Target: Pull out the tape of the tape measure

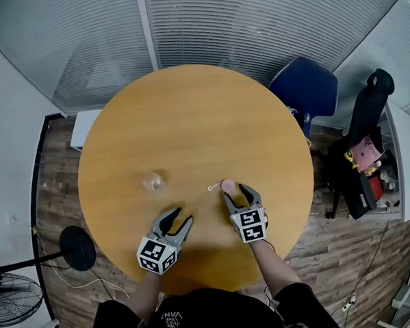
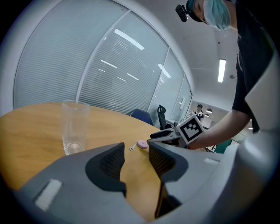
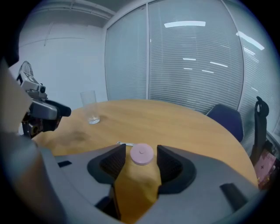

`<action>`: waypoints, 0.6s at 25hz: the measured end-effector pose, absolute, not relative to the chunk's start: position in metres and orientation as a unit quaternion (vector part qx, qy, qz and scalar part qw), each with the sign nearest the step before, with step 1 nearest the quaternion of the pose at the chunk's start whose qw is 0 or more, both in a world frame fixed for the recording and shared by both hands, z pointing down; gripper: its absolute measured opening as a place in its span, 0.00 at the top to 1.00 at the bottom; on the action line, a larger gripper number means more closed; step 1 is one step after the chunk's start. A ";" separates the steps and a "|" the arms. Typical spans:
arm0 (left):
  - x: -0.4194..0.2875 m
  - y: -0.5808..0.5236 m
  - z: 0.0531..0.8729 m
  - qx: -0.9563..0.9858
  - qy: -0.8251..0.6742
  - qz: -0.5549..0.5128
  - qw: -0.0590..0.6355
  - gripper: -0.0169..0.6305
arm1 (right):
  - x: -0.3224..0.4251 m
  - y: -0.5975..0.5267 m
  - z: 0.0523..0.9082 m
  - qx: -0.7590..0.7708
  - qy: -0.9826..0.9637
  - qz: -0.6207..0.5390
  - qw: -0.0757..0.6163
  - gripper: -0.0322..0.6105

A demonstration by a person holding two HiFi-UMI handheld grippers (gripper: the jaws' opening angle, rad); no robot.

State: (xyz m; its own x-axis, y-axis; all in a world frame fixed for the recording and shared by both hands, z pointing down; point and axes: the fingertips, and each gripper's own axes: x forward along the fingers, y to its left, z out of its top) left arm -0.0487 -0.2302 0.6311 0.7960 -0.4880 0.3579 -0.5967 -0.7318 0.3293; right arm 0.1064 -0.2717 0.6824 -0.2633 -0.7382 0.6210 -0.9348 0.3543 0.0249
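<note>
Tape measure (image 1: 228, 185), a small pink round case, lies flat on the round wooden table (image 1: 188, 113), towards the near right part of the top. A small metal pull tab (image 1: 213, 187) lies on the wood just beside its left side; the strip joining them is too thin to make out, so the tape seems barely drawn, if at all.

The right gripper (image 1: 237, 192) points down at the case with its jaws spread, one tip on each side of it. In the right gripper view a sliver of wood shows between each pad and the pink rim, so nothing is clamped.

The left gripper (image 1: 182, 218) hangs over bare wood nearer the person, to the left, jaws likewise parted with only tabletop between them.

A clear drinking glass (image 1: 154, 182) stands upright and empty further left, well apart from the case and from both grippers; nothing lies between either gripper and the case.

Beyond the table's far right edge stands a blue chair (image 1: 304, 86), and a black chair (image 1: 367, 117) further right.
</note>
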 end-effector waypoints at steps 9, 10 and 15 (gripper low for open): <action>-0.051 -0.231 0.642 0.925 -0.271 0.137 0.228 0.72 | 0.101 -0.285 0.712 0.525 -0.771 0.198 0.302 0.61; -0.051 -0.230 0.643 0.925 -0.269 0.138 0.229 0.72 | 0.101 -0.287 0.713 0.523 -0.771 0.198 0.305 0.61; -0.053 -0.227 0.644 0.925 -0.265 0.143 0.232 0.72 | 0.102 -0.289 0.718 0.519 -0.771 0.201 0.309 0.61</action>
